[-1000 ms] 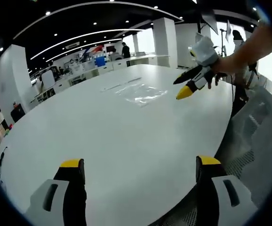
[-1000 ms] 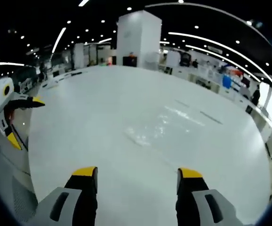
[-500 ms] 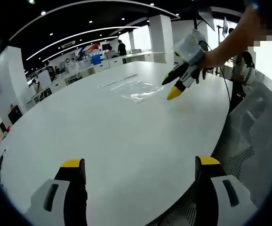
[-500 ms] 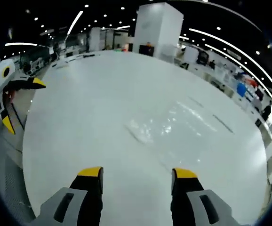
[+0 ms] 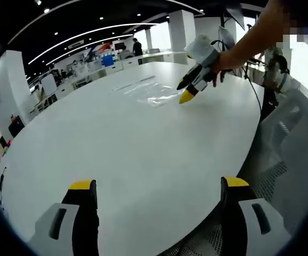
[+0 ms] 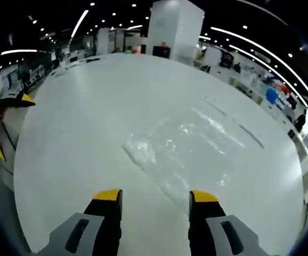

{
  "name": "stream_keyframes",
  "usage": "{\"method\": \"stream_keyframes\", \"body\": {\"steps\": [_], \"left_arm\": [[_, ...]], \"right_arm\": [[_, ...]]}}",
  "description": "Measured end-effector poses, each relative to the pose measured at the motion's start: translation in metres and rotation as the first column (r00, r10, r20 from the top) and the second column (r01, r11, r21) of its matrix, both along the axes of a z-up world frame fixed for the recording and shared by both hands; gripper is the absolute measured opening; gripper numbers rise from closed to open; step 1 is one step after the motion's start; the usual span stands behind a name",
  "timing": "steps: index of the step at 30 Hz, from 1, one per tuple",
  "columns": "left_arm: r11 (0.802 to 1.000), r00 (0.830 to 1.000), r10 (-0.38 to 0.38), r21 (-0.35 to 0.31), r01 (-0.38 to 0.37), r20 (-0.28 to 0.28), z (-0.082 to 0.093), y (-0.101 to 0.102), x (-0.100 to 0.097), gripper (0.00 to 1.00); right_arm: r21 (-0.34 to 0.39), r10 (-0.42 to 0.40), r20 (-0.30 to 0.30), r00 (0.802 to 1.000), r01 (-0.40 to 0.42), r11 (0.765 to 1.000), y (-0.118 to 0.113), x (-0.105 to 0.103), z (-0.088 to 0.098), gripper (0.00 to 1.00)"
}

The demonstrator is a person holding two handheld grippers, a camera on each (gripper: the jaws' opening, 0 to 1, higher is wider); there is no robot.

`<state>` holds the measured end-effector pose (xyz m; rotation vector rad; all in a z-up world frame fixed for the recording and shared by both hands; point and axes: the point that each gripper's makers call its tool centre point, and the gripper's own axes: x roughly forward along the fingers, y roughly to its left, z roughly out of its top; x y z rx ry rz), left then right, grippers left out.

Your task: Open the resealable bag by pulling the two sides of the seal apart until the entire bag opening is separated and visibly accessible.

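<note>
Resealable bag (image 6: pixel 183 146) lies flat on the white table (image 6: pixel 90 117), just past my right gripper (image 6: pixel 155 196) at twelve o'clock — jaws spread, nothing between them. My left gripper (image 5: pixel 157 185) hangs wide open — bag (image 5: pixel 153 92) far off at one o'clock.
</note>
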<state>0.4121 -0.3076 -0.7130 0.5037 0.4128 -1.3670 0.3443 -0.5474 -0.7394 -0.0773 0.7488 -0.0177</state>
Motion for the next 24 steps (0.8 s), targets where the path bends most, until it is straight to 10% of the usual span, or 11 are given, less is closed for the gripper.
{"method": "stream_keyframes", "body": {"steps": [10, 16, 24], "left_arm": [[0.996, 0.999, -0.020, 0.087, 0.022, -0.027, -0.018, 0.005, -0.004, 0.94], [0.995, 0.999, -0.025, 0.100, 0.027, -0.025, -0.021, 0.006, -0.005, 0.94], [0.994, 0.999, -0.026, 0.110, 0.028, -0.024, -0.024, 0.005, -0.004, 0.93]], "right_arm": [[0.017, 0.016, -0.122, 0.992, -0.014, 1.000, -0.038, 0.028, -0.039, 0.40], [0.158, 0.045, -0.120, 0.992, -0.025, 0.987, -0.019, 0.025, -0.038, 0.27], [0.129, 0.016, -0.134, 0.991, 0.001, 0.992, -0.047, 0.014, -0.035, 0.18]]}}
